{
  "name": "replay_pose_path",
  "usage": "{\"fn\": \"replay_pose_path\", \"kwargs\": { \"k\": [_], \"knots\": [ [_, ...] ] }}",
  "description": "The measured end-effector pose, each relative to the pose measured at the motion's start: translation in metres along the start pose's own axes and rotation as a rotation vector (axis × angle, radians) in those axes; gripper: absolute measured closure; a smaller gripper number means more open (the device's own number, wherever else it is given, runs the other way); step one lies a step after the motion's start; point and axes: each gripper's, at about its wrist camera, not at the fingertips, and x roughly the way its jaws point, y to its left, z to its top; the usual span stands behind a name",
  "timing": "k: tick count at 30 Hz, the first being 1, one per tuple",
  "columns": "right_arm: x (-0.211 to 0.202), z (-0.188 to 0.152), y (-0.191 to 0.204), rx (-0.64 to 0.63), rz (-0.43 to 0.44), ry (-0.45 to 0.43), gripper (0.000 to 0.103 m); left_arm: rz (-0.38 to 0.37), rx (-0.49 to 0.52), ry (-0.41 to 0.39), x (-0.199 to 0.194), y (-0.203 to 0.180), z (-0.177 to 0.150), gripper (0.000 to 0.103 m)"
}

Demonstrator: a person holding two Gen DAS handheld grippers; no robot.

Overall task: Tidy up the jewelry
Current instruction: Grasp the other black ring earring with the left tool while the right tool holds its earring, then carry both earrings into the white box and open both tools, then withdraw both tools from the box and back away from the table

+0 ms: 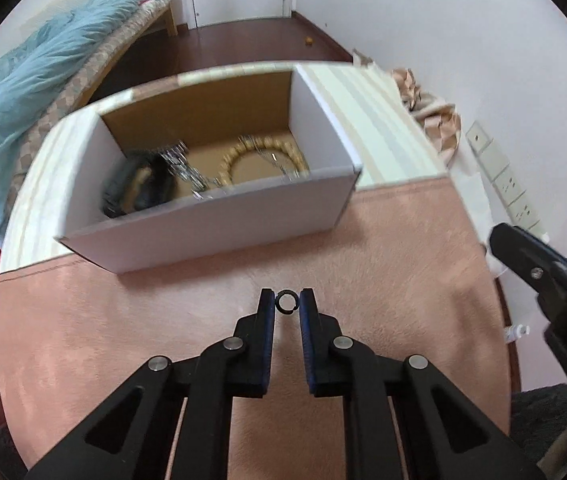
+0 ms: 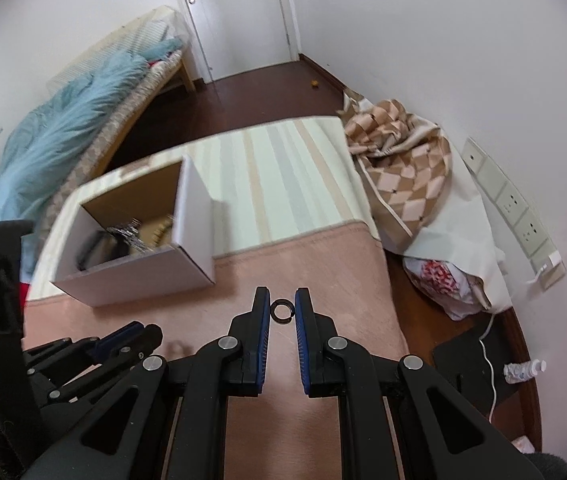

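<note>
My left gripper point(image 1: 287, 302) is shut on a small black ring point(image 1: 286, 302), held by its sides above the pink cloth. My right gripper point(image 2: 282, 306) is shut on another small black ring point(image 2: 282, 306) the same way. A white cardboard box point(image 1: 219, 222) stands ahead of the left gripper and holds a beaded gold bracelet point(image 1: 239, 152), a silver chain point(image 1: 183, 168) and a black band point(image 1: 139, 184). The box also shows at the left in the right wrist view point(image 2: 139, 276). The right gripper shows at the right edge of the left wrist view point(image 1: 543, 276).
The table has a pink cloth point(image 1: 383, 280) in front and a striped cloth point(image 2: 283, 184) behind. A checkered blanket point(image 2: 407, 168) and bags lie right of the table by the wall. A bed with a blue quilt point(image 2: 63, 140) stands at the left.
</note>
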Motion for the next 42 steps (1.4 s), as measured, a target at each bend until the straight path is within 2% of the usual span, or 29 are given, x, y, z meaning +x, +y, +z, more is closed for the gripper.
{"fn": "replay_pose_path", "kwargs": {
  "k": [4,7,12,16,23,27,28,30,31,33,34,35,38,39,40,41,42],
  "knots": [
    [-0.005,0.023,0.02,-0.015,0.071,-0.007,0.09,-0.035,-0.041,-0.043,-0.03,0.024,0.016,0.093],
    [0.001,0.045,0.039,-0.025,0.132,0.003,0.09,-0.074,-0.082,-0.053,-0.045,0.053,0.043,0.093],
    [0.037,0.089,0.07,-0.046,0.212,0.09,0.09,-0.06,-0.093,-0.023,-0.033,0.085,0.088,0.093],
    [0.075,0.115,0.086,-0.06,0.249,0.197,0.09,-0.041,-0.091,0.003,-0.016,0.103,0.114,0.093],
    [0.11,0.136,0.098,-0.082,0.252,0.302,0.089,-0.09,-0.102,0.071,0.007,0.115,0.139,0.093],
    [0.118,0.139,0.1,-0.086,0.246,0.343,0.088,-0.074,-0.131,0.087,0.01,0.121,0.147,0.091],
    [0.118,0.139,0.1,-0.087,0.245,0.344,0.087,-0.063,-0.134,0.086,0.009,0.123,0.147,0.091],
    [0.117,0.139,0.099,-0.087,0.242,0.344,0.073,-0.059,-0.141,0.078,0.006,0.125,0.149,0.089],
    [0.116,0.138,0.099,-0.088,0.242,0.346,0.07,-0.052,-0.141,0.077,0.005,0.126,0.149,0.084],
    [0.113,0.138,0.099,-0.097,0.23,0.339,0.069,-0.028,-0.144,0.063,0.0,0.129,0.149,0.065],
    [0.111,0.138,0.099,-0.097,0.225,0.334,0.069,-0.016,-0.15,0.059,-0.001,0.132,0.148,0.047],
    [0.108,0.137,0.099,-0.099,0.22,0.331,0.069,-0.011,-0.159,0.048,-0.005,0.134,0.147,0.038],
    [0.098,0.135,0.1,-0.12,0.185,0.307,0.068,0.023,-0.175,0.042,-0.012,0.141,0.142,0.036],
    [0.095,0.135,0.099,-0.128,0.174,0.299,0.062,0.037,-0.177,0.039,-0.014,0.142,0.139,0.034],
    [0.09,0.133,0.1,-0.141,0.15,0.289,0.057,0.048,-0.177,0.035,-0.016,0.143,0.136,0.027],
    [0.085,0.131,0.1,-0.157,0.127,0.276,0.048,0.057,-0.176,0.032,-0.018,0.143,0.133,0.018],
    [0.083,0.13,0.1,-0.163,0.118,0.269,0.04,0.078,-0.177,0.032,-0.02,0.144,0.128,0.015]
  ]
}}
